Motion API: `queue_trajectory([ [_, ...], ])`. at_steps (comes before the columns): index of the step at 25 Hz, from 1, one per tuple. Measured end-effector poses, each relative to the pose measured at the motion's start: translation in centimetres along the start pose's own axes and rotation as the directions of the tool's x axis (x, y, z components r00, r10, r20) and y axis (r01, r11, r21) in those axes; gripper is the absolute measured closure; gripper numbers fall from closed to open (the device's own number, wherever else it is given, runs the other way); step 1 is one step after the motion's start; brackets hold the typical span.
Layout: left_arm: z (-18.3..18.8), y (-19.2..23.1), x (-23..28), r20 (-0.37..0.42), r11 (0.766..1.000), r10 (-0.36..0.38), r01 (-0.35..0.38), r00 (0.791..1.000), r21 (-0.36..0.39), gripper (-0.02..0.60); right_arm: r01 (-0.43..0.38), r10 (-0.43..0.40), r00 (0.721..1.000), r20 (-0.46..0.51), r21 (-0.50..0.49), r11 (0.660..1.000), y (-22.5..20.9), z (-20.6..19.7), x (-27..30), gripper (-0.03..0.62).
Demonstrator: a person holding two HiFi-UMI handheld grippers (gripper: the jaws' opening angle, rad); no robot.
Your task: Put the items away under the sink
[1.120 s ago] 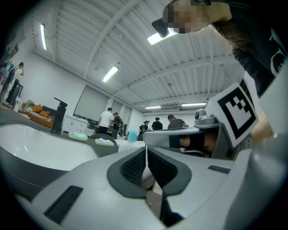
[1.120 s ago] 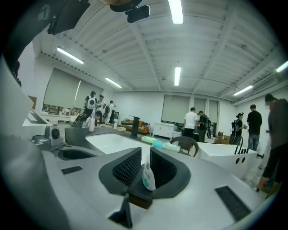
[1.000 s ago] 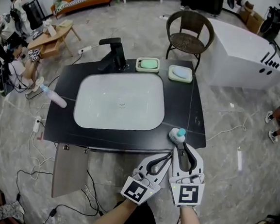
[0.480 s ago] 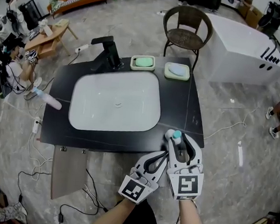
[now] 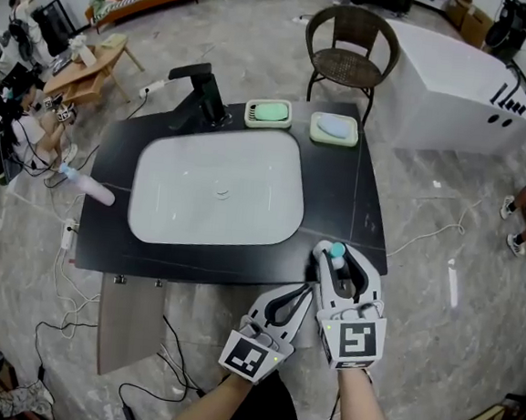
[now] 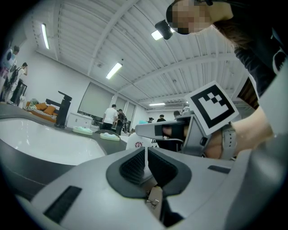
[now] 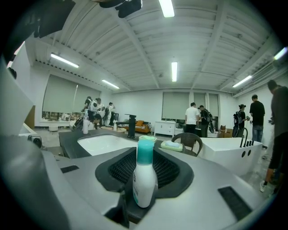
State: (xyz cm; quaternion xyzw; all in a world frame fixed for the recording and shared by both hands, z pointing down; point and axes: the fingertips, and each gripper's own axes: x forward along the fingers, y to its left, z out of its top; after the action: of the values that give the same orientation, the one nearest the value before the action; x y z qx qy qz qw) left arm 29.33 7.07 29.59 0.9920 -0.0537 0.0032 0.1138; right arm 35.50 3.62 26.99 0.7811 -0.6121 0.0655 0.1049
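Note:
A small white bottle with a teal cap point(image 5: 336, 252) stands at the near right corner of the black counter point(image 5: 337, 197). My right gripper point(image 5: 338, 257) reaches round it, one finger on each side. Its jaws have just been closing, but the gap still looks wider than the bottle, so the gripper is open. In the right gripper view the bottle point(image 7: 145, 179) stands upright between the dark pads point(image 7: 118, 168). My left gripper point(image 5: 306, 292) is shut and empty, just left of the right one at the counter's front edge. In the left gripper view its tips point(image 6: 146, 155) point past the bottle point(image 6: 136, 143).
A white basin point(image 5: 217, 187) fills the counter, with a black faucet point(image 5: 200, 94) and two soap dishes point(image 5: 268, 113) point(image 5: 334, 128) behind it. A pink-white bottle point(image 5: 87, 185) lies at the left edge. A cabinet door point(image 5: 129, 325) hangs open below; cables cross the floor. A chair point(image 5: 350, 48) stands behind.
The right gripper's jaws opened and slid forward round the bottle, which stood ahead of their tips a second ago. The left gripper has stayed shut beside it.

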Motion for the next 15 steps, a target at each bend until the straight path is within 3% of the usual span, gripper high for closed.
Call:
queue_trajectory([
  [15,0.7,1.4,-1.9,0.003,0.999,0.033,-0.033,0.999,0.008,0.571,-0.038,0.037,0.995,0.093,0.012,0.999,1.9,2.0,-1.5,0.494],
])
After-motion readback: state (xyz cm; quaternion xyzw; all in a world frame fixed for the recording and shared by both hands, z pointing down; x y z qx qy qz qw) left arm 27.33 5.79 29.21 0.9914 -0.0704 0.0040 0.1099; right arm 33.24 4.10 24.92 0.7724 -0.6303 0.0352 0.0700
